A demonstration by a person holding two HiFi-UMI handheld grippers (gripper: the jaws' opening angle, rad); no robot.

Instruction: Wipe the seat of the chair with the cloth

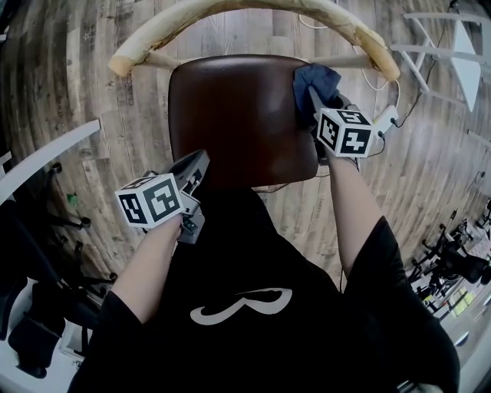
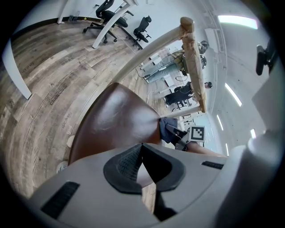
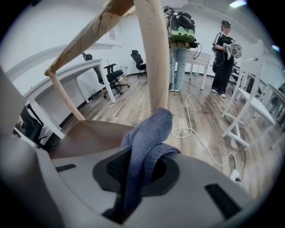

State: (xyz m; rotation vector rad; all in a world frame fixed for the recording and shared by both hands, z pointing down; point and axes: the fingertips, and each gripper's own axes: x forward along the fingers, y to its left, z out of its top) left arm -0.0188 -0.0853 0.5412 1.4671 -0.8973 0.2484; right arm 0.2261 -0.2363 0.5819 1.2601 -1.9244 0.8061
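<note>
Glossy brown leather-look seat [image 1: 238,115], soft blue cloth [image 3: 147,142], pale wooden backrest [image 1: 253,15]

- Open-plan office or lab-type workspace, not a home.
- Grey-brown wood-plank floor [image 1: 69,100] runs thru the whole rm.
- Long white-topped desk on white legs [image 3: 73,67] stands by the wall, w/ black wheeled office chairs [image 3: 115,72] next to it.
- More black swivel chairs [image 2: 143,27] sit by another white desk in the left gripper view.
- White trestle-frame table [image 3: 247,113] stands at the right.
- Two standing persons [image 3: 180,58] are at the back; one wears a green-and-black pack [image 3: 182,24], the other carries equipment.
- White cable [image 3: 196,133] loops across the floor near a white power strip [image 3: 234,175].
- Long ceiling light strips [image 2: 234,19] hang over plain white walls.
</note>
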